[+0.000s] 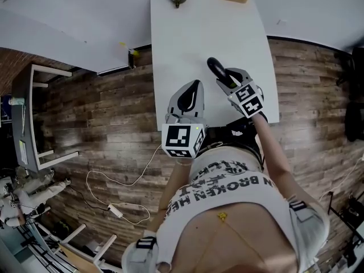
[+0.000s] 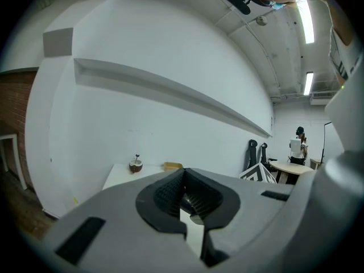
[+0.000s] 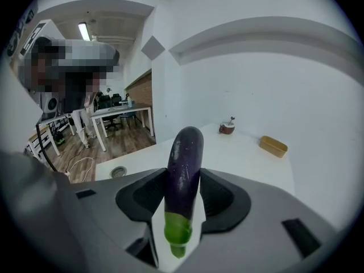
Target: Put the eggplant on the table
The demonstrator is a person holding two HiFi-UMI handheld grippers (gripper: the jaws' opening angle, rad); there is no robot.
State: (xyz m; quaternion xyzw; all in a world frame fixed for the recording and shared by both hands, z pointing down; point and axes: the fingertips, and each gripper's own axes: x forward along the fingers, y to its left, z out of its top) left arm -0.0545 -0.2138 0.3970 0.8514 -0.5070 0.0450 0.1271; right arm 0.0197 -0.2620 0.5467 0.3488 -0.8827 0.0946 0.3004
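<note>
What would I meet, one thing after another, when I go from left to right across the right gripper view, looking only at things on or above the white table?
small round grey disc → long purple eggplant with a green stem end → small brown round cup with a stick in it → yellow rectangular tray
</note>
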